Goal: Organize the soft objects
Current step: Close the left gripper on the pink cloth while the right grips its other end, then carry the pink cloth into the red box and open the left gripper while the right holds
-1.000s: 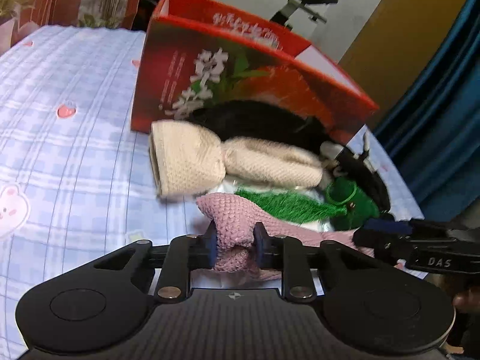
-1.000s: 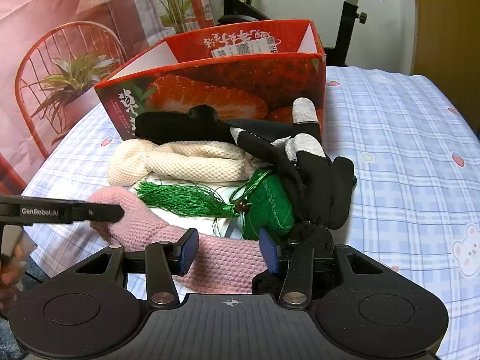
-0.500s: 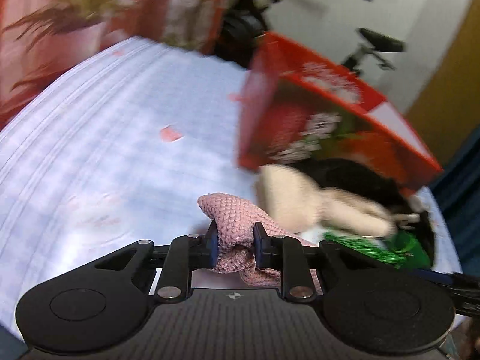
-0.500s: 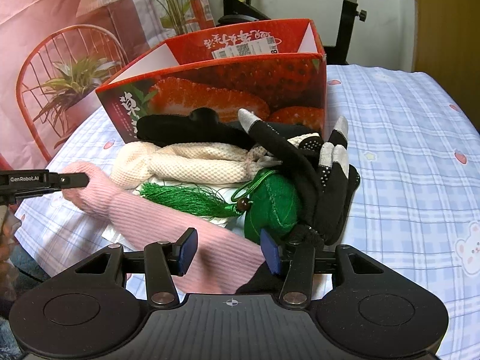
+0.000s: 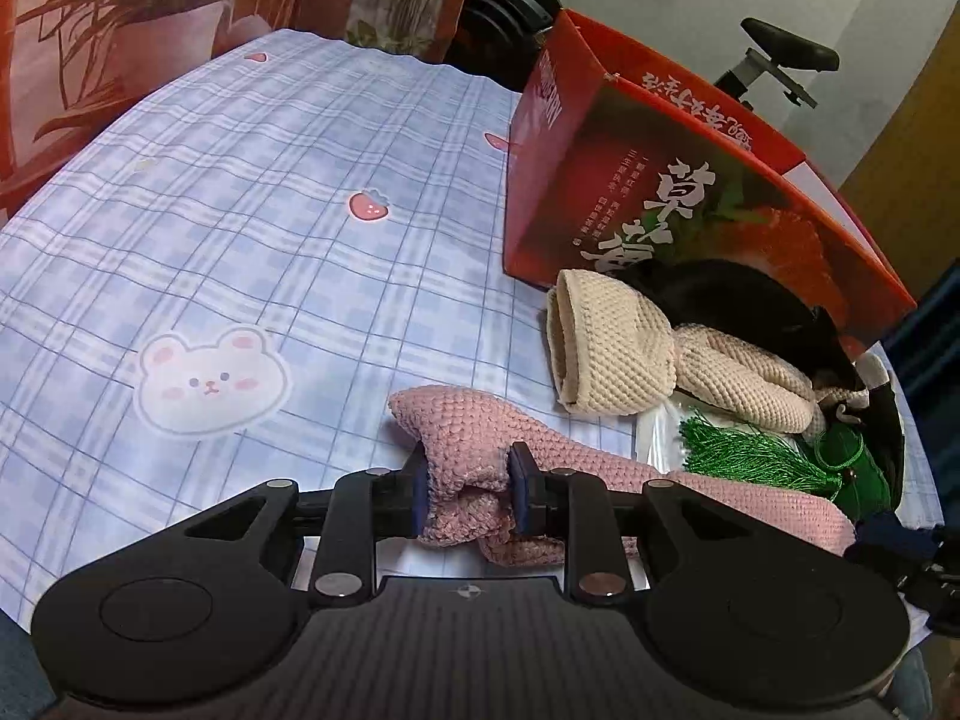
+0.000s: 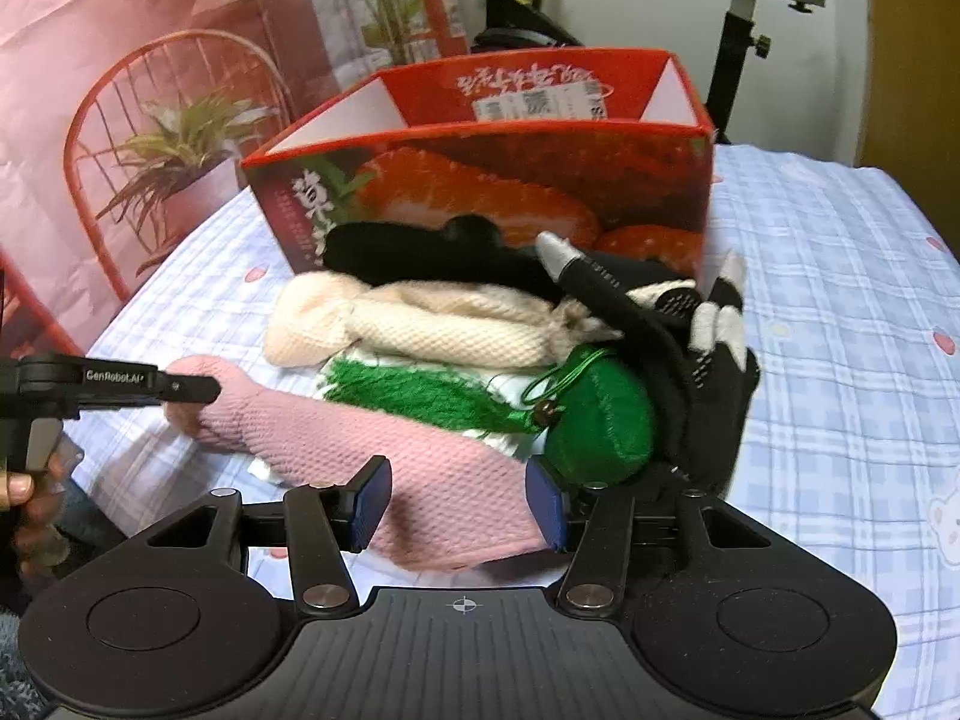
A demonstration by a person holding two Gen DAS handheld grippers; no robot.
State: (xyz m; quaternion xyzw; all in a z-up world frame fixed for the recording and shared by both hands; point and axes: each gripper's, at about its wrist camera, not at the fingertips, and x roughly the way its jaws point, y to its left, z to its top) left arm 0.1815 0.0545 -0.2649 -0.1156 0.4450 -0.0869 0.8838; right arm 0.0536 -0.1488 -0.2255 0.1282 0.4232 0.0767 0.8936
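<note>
A long pink knit sleeve (image 5: 468, 450) lies stretched across the front of a pile of soft things. My left gripper (image 5: 468, 489) is shut on the sleeve's bunched end, and its jaws are opening slightly. In the right wrist view the sleeve's other end (image 6: 444, 480) lies between the jaws of my right gripper (image 6: 459, 501), which are opening and do not pinch it. Behind it lie a cream knit piece (image 6: 432, 324), a green tasselled pouch (image 6: 606, 414) and black gloves (image 6: 690, 372). All sit against a red strawberry box (image 6: 480, 180).
A blue plaid tablecloth (image 5: 240, 210) with bear and strawberry prints stretches to the left of the pile. A white plastic sheet (image 5: 660, 432) lies under the pile. A person's hand (image 6: 24, 504) holds the left gripper's handle. An exercise bike (image 6: 750, 12) stands behind the table.
My left gripper has pulled the pink sleeve's end left, away from the pile, drawing it out straight. The black glove's fingers have flopped to the right. The right jaws stand a little wider.
</note>
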